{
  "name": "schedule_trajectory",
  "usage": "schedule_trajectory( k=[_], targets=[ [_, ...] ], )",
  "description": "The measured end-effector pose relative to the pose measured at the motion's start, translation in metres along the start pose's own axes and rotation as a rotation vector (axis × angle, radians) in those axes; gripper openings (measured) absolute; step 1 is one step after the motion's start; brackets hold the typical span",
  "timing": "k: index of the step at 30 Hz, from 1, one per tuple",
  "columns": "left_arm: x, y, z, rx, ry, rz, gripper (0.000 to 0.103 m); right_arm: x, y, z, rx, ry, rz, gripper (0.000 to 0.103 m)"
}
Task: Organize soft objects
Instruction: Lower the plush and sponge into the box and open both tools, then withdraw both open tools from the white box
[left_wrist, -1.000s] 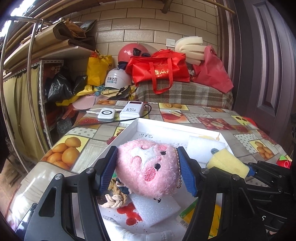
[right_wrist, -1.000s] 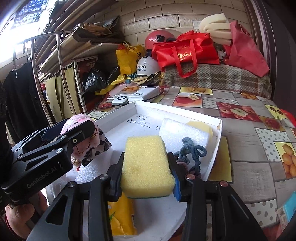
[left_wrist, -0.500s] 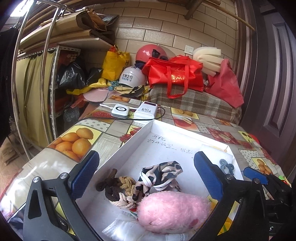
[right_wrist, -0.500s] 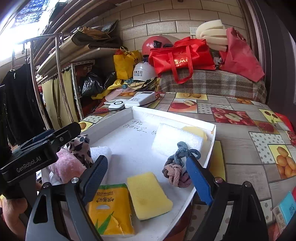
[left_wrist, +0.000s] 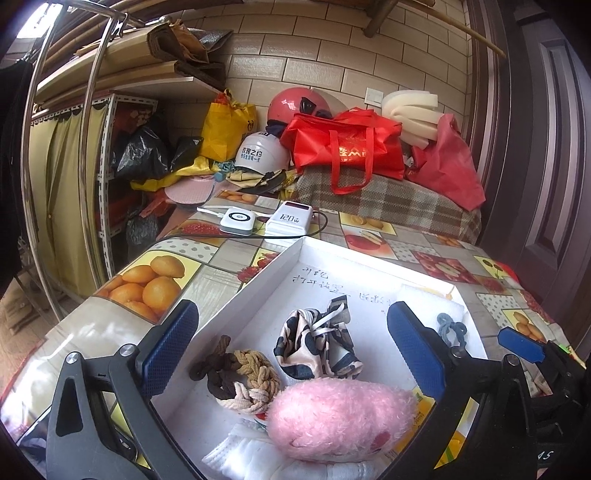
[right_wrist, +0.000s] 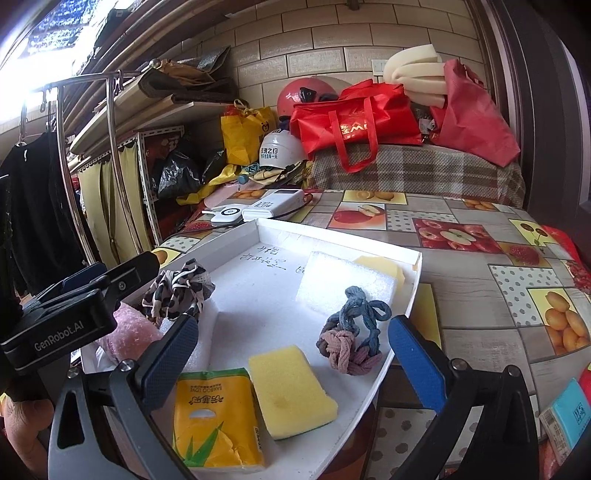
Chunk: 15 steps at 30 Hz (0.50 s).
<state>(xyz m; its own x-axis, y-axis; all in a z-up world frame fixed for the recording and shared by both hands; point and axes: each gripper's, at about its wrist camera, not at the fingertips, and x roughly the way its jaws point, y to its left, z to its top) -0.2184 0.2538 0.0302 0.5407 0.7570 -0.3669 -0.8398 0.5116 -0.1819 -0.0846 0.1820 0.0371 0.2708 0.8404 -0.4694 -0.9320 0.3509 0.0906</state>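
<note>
left gripper (left_wrist: 291, 350) wide, empty, pink plush toy (left_wrist: 340, 421) just below it in white tray (left_wrist: 258, 280), right gripper (right_wrist: 291, 358) wide, empty, yellow sponge (right_wrist: 291, 391) between its fingers

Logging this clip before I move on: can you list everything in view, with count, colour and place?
tray: 1, white, on the table
plush toy: 1, pink, tray's near left corner
scrunchie: 1, black and cream, beside the plush toy
rope knot: 1, brown and tan, left side of tray
rope knot: 1, blue and pink, right side of tray
sponge: 1, yellow, near edge of tray
tissue pack: 1, yellow, left of the sponge
foam pad: 1, white, far right of tray
tablecloth: 1, fruit print
power bank: 1, white, beyond the tray
left tool: 1, open
right tool: 1, open
</note>
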Motion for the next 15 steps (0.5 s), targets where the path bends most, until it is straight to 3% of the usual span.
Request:
schedule_trajectory(
  k=[15],
  targets=[
    [-0.0055, -0.0034, -0.0018, 0.024, -0.020, 0.006, 0.103, -0.0066, -0.0002, -0.0018, 0.009, -0.023, -0.014, 0.103]
  ],
)
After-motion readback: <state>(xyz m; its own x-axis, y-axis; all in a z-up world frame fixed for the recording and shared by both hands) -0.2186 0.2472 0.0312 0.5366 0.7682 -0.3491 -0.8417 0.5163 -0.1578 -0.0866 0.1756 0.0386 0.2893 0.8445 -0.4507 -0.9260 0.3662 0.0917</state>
